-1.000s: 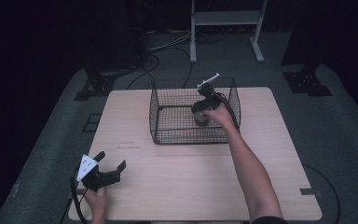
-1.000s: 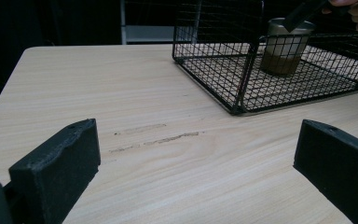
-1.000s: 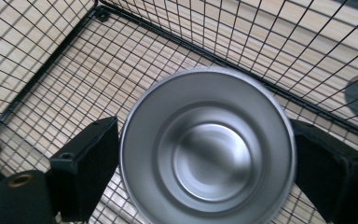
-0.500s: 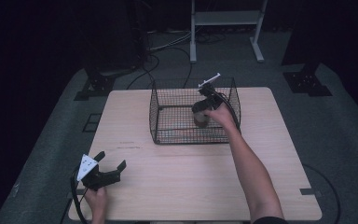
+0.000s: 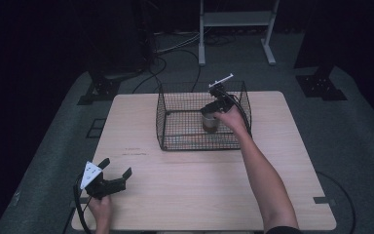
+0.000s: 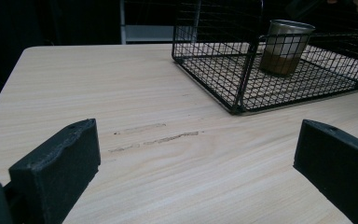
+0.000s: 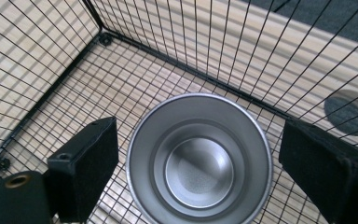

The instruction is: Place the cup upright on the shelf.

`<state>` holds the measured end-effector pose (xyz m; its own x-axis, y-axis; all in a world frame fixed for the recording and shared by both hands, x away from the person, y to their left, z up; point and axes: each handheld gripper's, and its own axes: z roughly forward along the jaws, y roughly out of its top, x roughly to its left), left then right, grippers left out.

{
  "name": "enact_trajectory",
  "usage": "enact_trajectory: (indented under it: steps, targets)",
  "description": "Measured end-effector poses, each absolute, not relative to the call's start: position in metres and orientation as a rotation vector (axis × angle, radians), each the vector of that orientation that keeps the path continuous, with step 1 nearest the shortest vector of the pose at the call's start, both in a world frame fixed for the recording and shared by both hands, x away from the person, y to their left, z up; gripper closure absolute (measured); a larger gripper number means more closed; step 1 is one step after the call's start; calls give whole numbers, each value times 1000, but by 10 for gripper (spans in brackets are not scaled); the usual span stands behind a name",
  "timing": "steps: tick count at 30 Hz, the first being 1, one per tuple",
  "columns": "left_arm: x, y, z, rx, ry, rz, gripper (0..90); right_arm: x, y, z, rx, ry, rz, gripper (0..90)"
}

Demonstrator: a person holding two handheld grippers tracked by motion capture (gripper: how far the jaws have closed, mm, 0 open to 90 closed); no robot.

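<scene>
Right gripper view shows my right claw (image 7: pixel 198 172) spread wide around the cup (image 7: pixel 199 161) in the basket (image 7: pixel 37 60); next I think I squeeze.

In the right gripper view the round silver metal cup (image 7: pixel 199 163) is cut off by the bottom edge at 6 o'clock, so its near rim is lost, and the black jaw at 3 o'clock runs off the right edge. In the left gripper view, black wire basket (image 6: pixel 242 84) bars cross the cup, and the basket's right end runs past the frame at 3 o'clock. From the high view, the right gripper (image 5: pixel 213 108) has its jaw tips too small to tell apart.
</scene>
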<state>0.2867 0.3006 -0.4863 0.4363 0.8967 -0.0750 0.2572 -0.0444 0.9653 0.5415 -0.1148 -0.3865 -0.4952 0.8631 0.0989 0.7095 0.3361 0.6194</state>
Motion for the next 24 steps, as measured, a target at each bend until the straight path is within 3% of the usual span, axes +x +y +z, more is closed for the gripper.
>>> enact_trajectory:
  steps: [12, 24]
  targets:
    - [286, 301, -486, 1569, 1044, 711, 0, 512, -123, -353, 1324, 2337, 1023, 115]
    - [286, 300, -486, 1580, 1042, 713, 0, 481, -142, -346, 1284, 2357, 1108, 120]
